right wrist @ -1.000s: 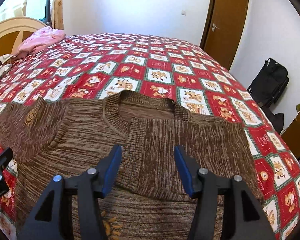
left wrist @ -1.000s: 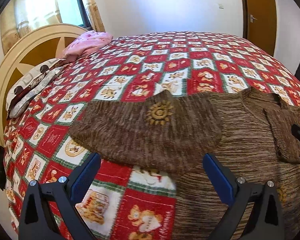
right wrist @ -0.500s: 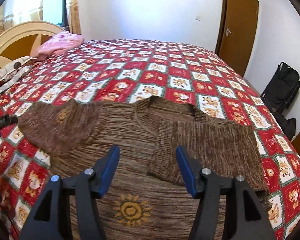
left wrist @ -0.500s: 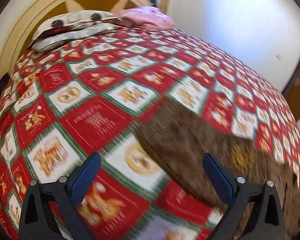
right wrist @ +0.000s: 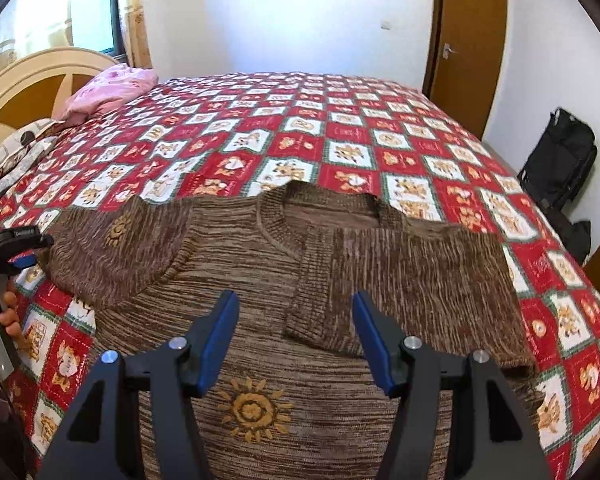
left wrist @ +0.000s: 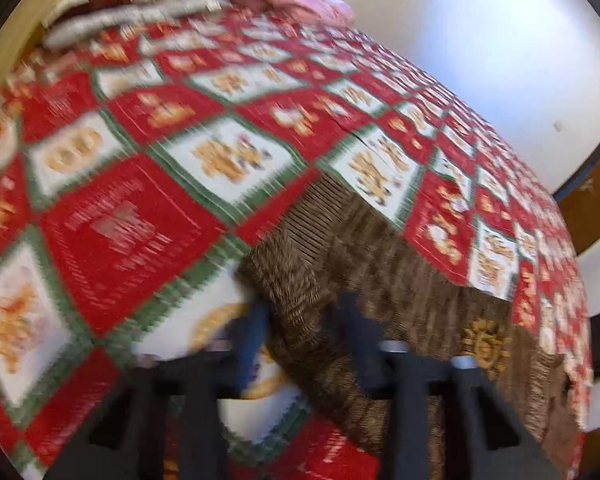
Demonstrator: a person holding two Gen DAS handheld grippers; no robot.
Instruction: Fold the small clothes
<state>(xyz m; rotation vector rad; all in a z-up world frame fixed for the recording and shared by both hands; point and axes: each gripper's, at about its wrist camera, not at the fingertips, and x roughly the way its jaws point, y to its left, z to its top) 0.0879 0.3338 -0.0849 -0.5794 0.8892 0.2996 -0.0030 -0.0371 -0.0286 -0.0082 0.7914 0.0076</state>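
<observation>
One brown sweater [right wrist: 260, 280] lies flat on one red patchwork bedspread [right wrist: 340, 132]. The right gripper [right wrist: 294, 344] hovers above its chest, jaws wide. The left gripper [left wrist: 304, 332], blurred, has narrowed jaws straddling one sleeve cuff [left wrist: 296, 264]; whether they pinch it is unclear. Two sun motifs show.

1. The left hand-held gripper [left wrist: 302, 320], wide open a second ago, has narrowed its blue-padded fingers about the cuff of the left sleeve of the brown knitted sweater [left wrist: 380, 264]; blur hides whether it grips.
2. Its view has swung from the sweater's body toward the cream wooden headboard [left wrist: 4, 52].
3. The right hand-held gripper [right wrist: 294, 340] has drawn back, open, exposing the embroidered yellow sun motif [right wrist: 254, 410].
</observation>
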